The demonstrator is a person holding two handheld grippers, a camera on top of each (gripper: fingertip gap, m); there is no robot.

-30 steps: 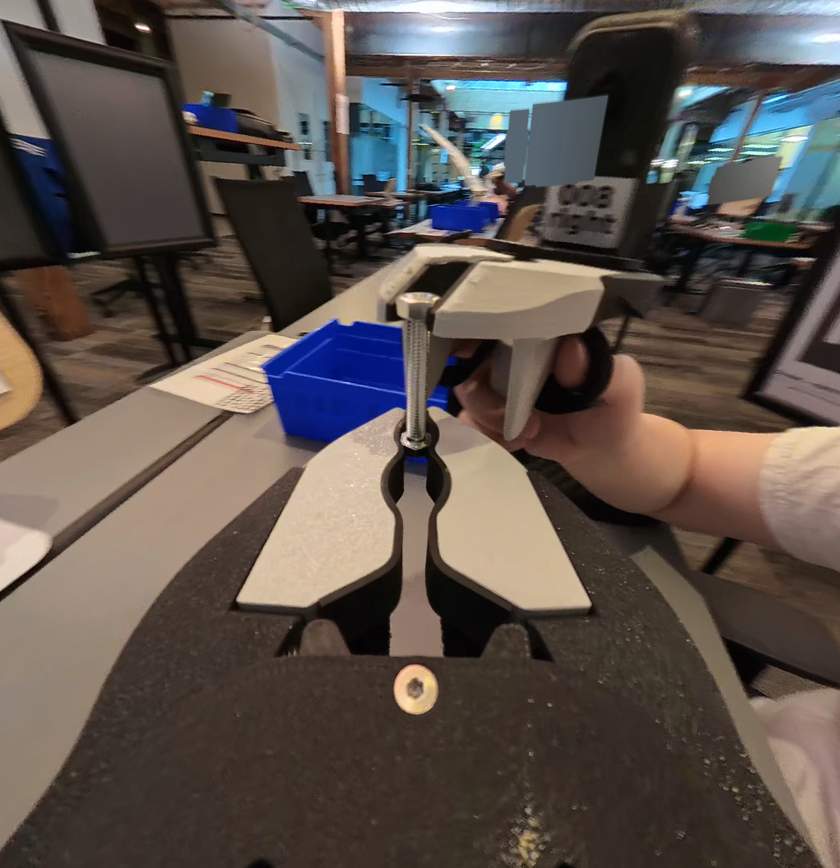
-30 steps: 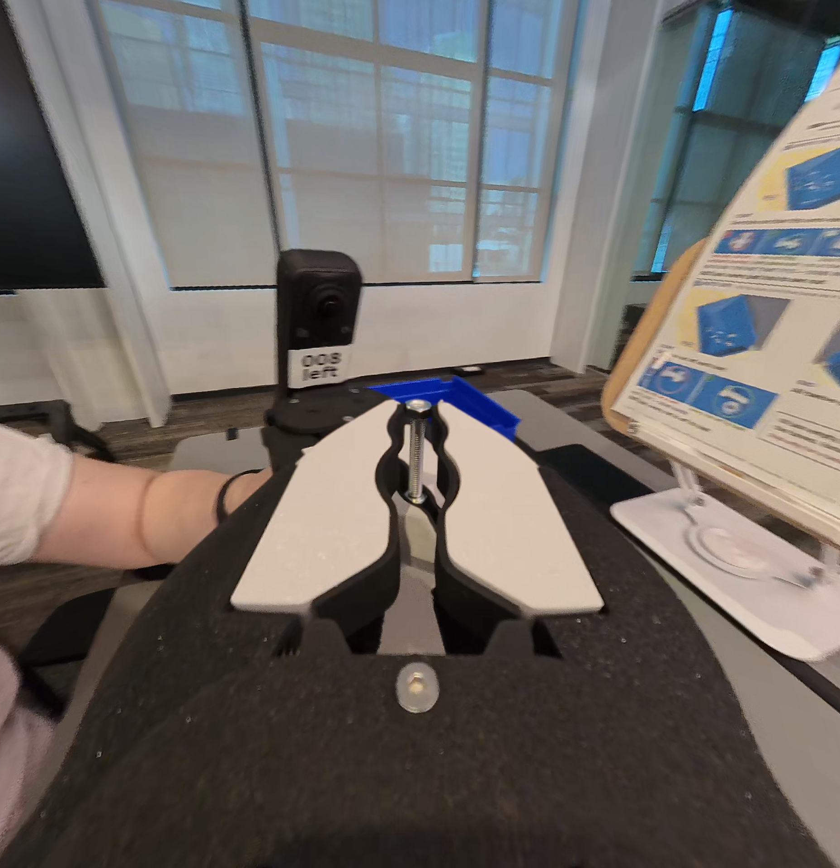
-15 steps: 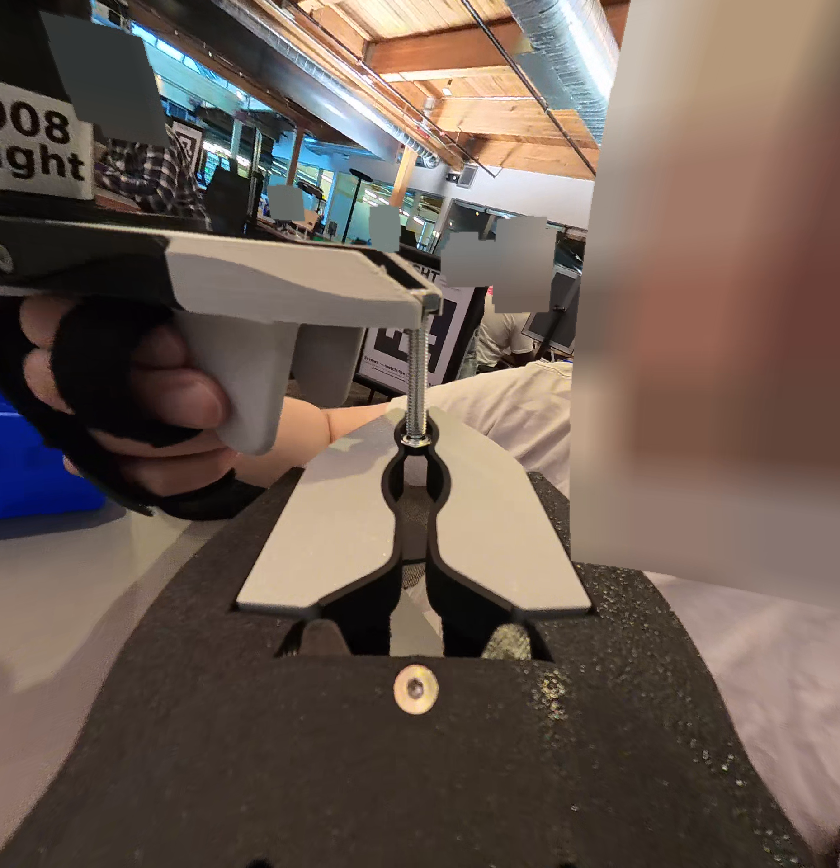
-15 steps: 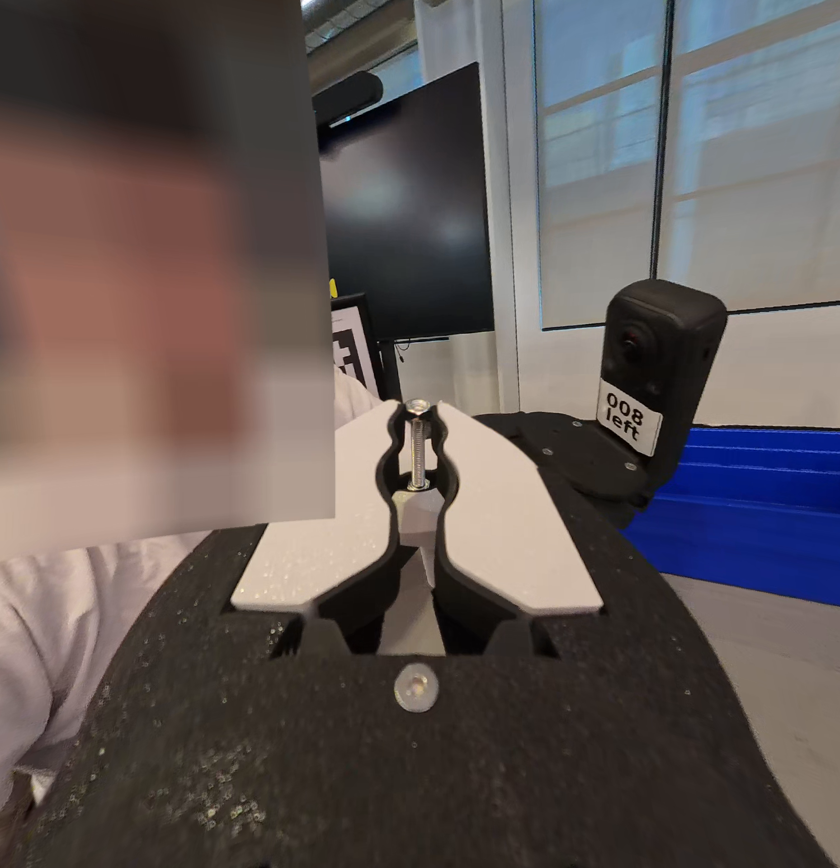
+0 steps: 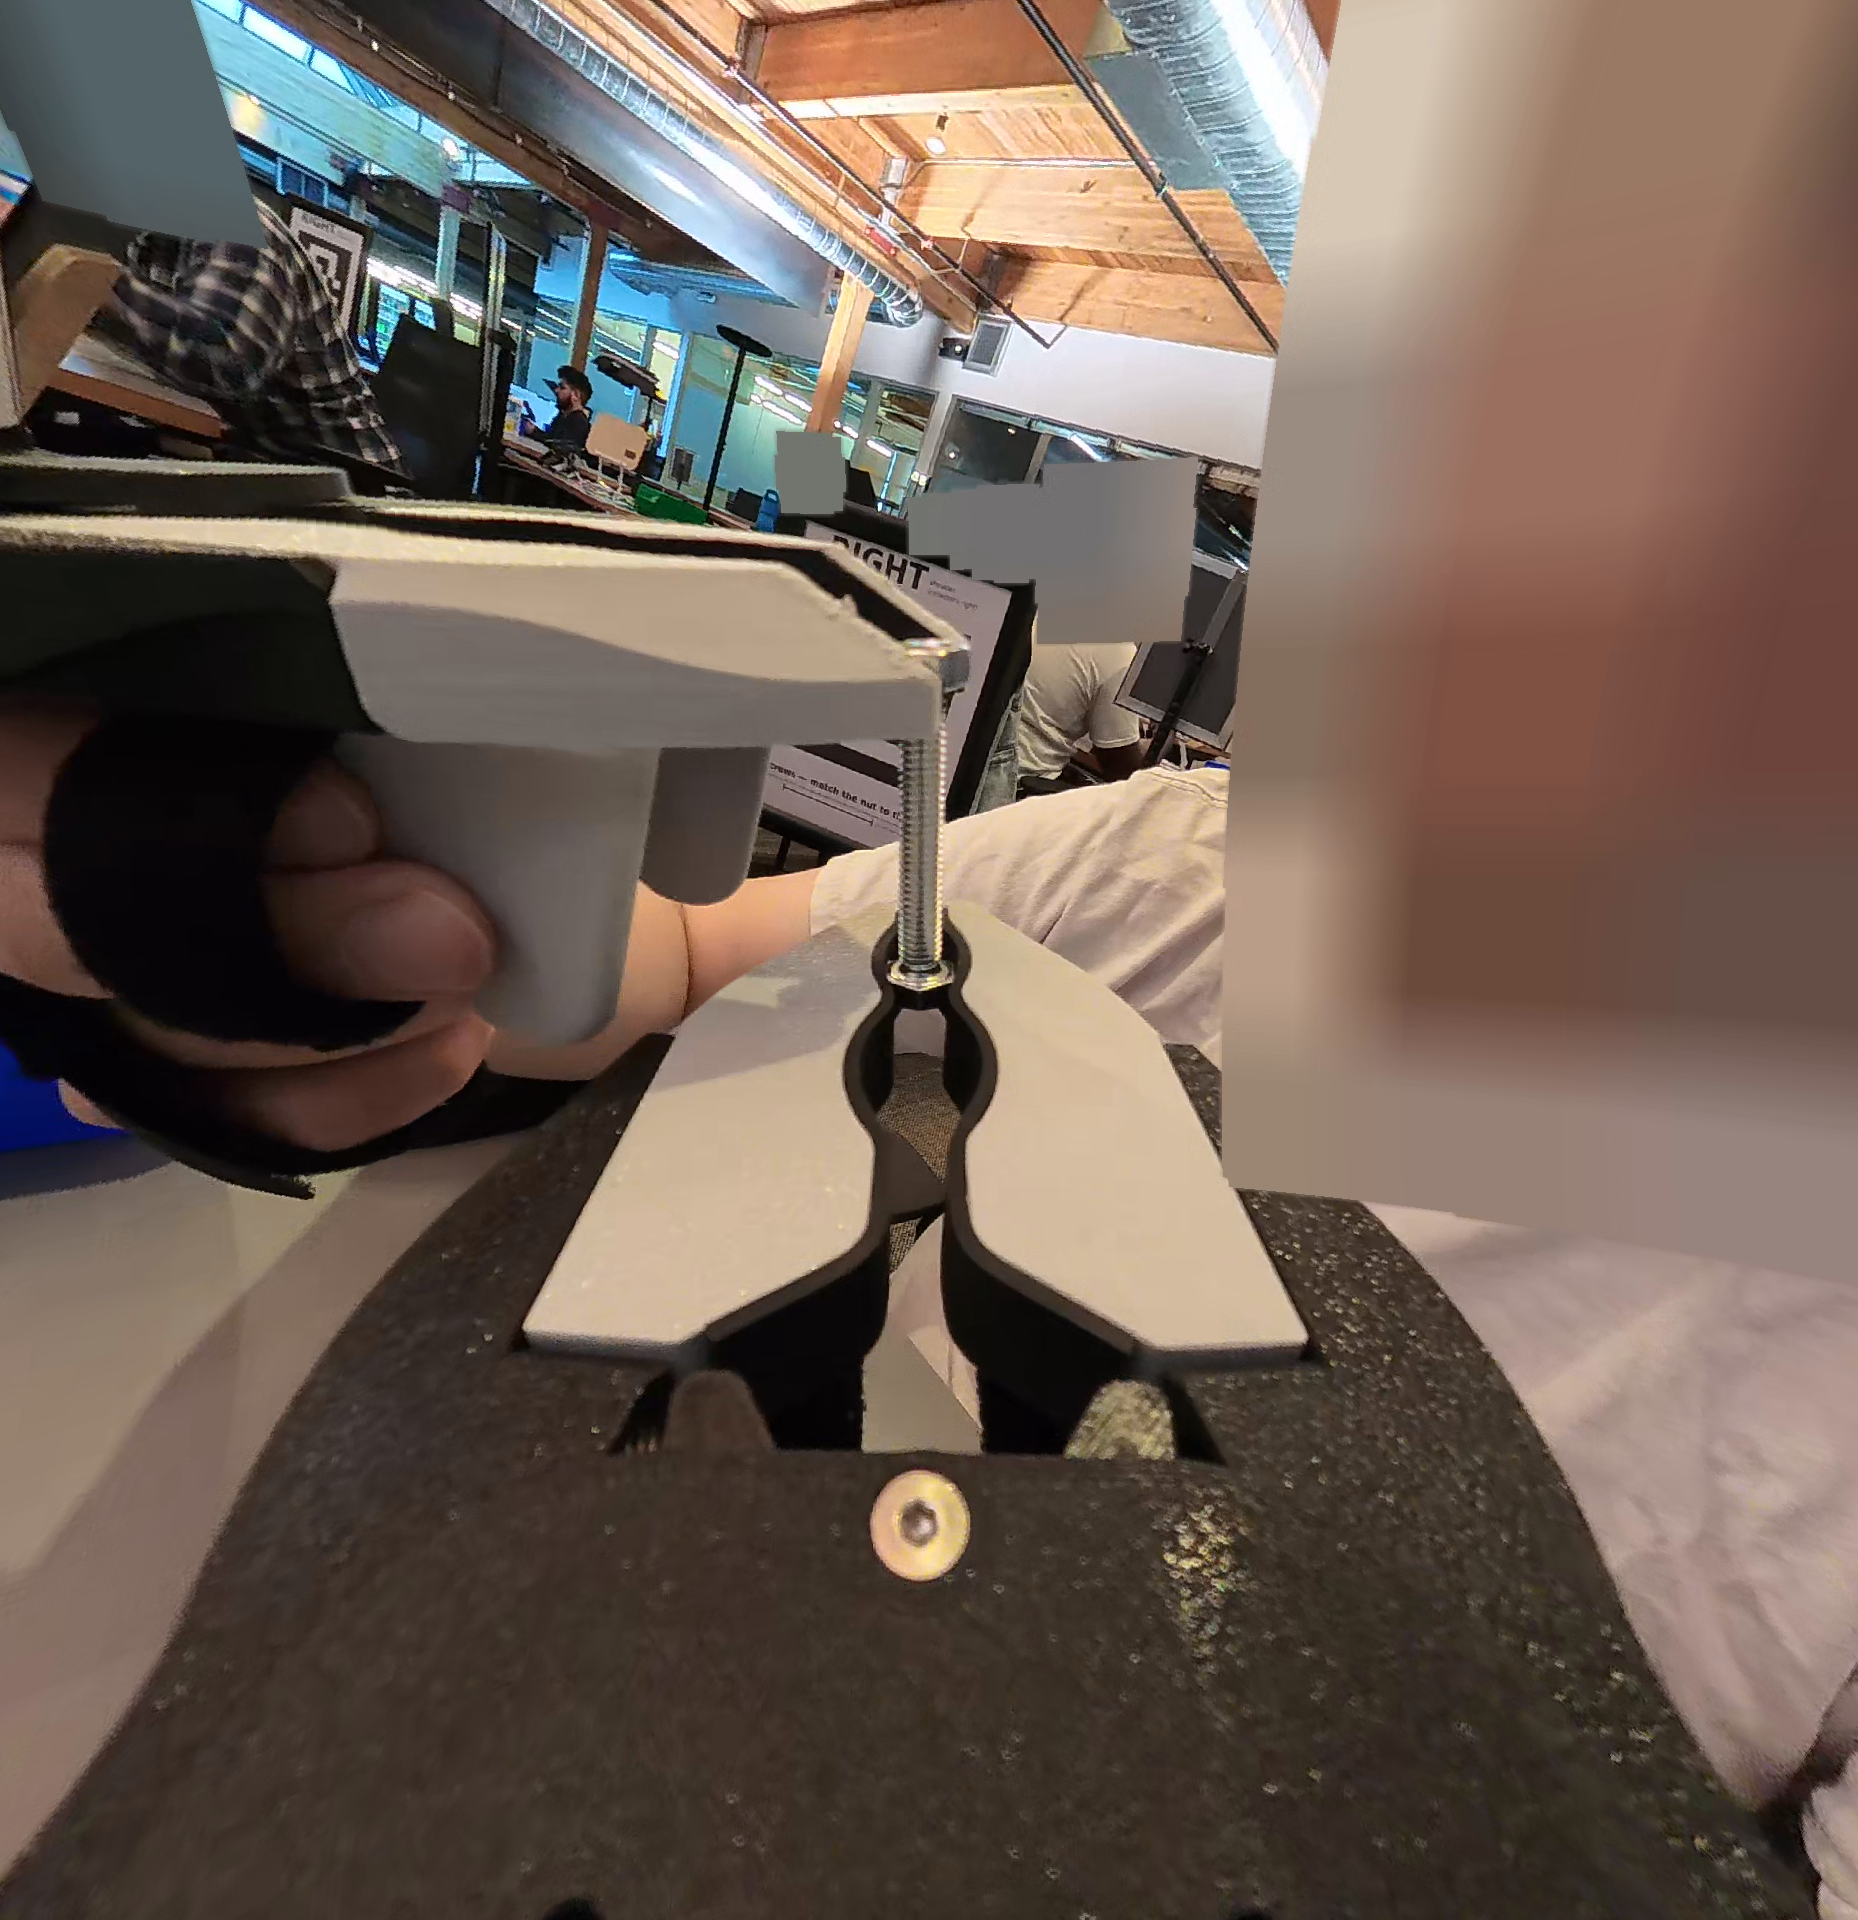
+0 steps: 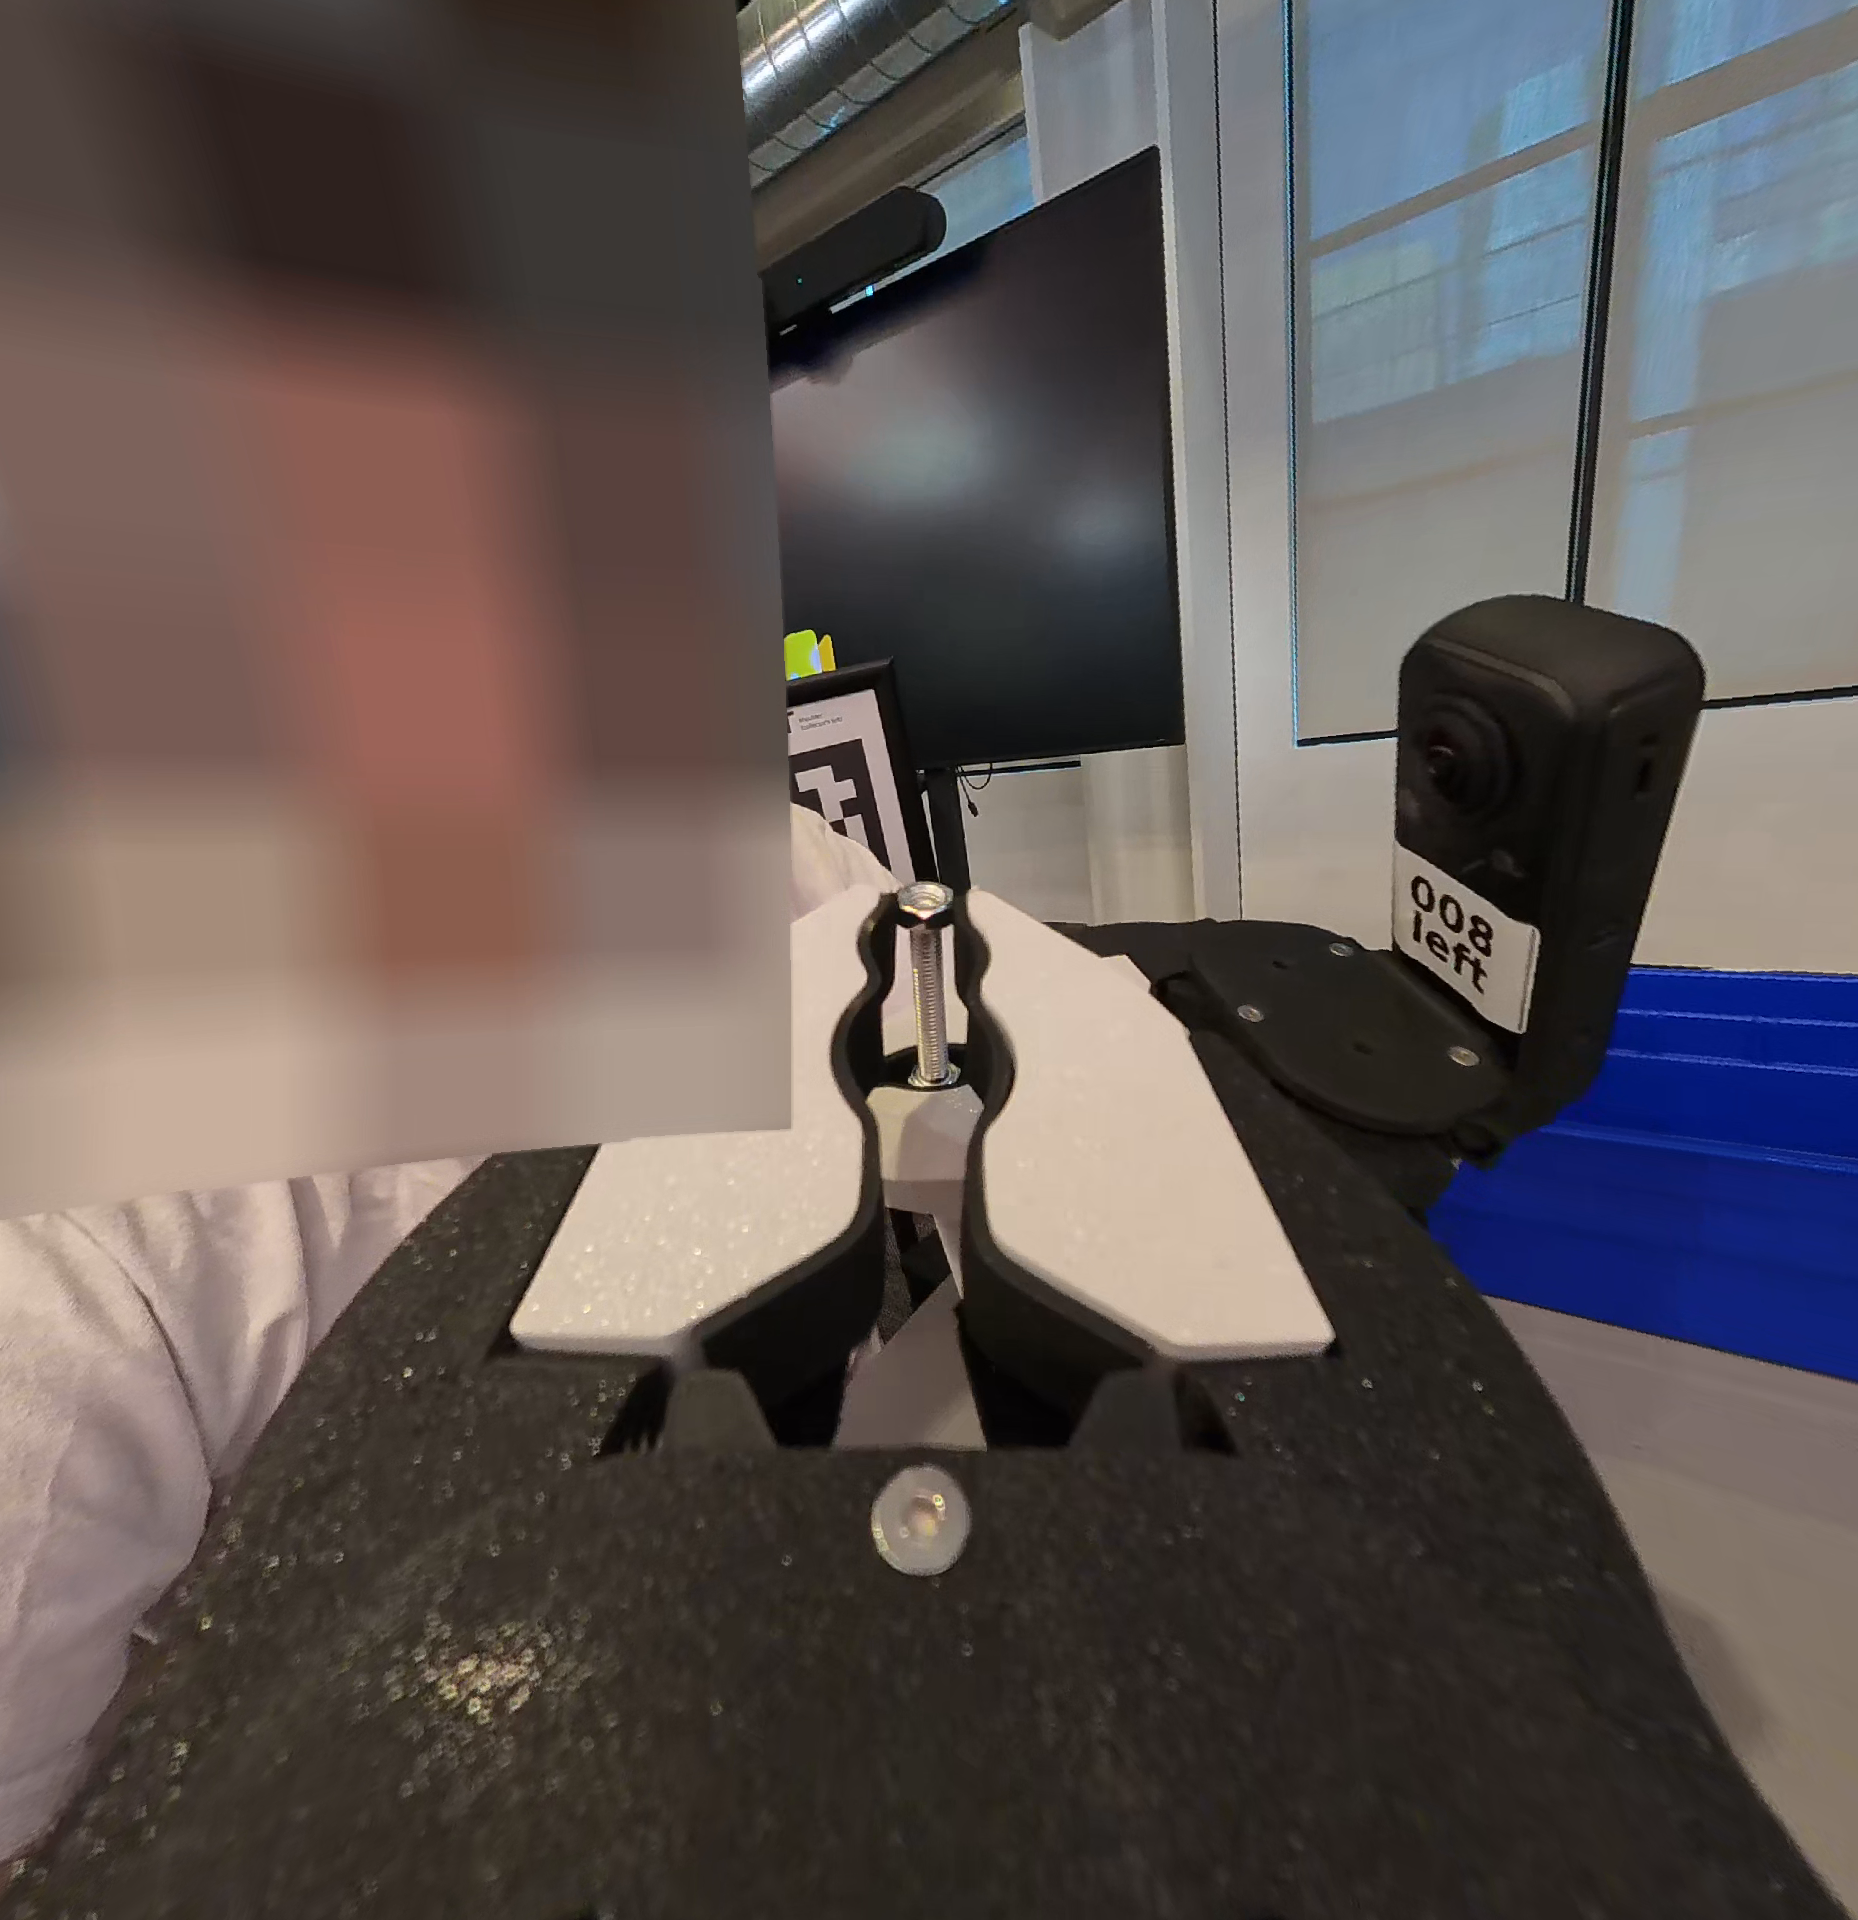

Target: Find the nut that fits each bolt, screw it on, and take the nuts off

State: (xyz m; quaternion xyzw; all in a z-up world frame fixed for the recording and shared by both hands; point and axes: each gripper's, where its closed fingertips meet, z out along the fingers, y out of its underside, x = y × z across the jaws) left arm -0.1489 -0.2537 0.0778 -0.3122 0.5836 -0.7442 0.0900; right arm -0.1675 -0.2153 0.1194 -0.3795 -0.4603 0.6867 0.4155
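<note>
A silver bolt (image 5: pixel 920 831) stands upright between my two grippers, above the table. My left gripper (image 5: pixel 923 968) is shut on a nut (image 5: pixel 921 974) at the bolt's lower end. My right gripper (image 5: pixel 937 665), held by a hand (image 5: pixel 312 997), reaches in from the left and is shut on the bolt's head. In the right wrist view my right gripper (image 6: pixel 926 914) clamps the hex head, and the bolt's shaft (image 6: pixel 931 997) runs down to the left gripper's grey fingertips (image 6: pixel 925 1138). The nut is mostly hidden there.
A blue bin (image 6: pixel 1735 1143) stands on the grey table (image 6: pixel 1683 1455) behind the left gripper's camera (image 6: pixel 1538 831); its edge also shows in the left wrist view (image 5: pixel 0 1091). The person's white-shirted body (image 5: pixel 1631 1455) is close behind the bolt. Left tips to right tips: about 6 cm.
Both grippers, still clamped on the bolt and nut, have swung round from facing the room and window to facing the person. In the last half second the views have shifted only slightly.
</note>
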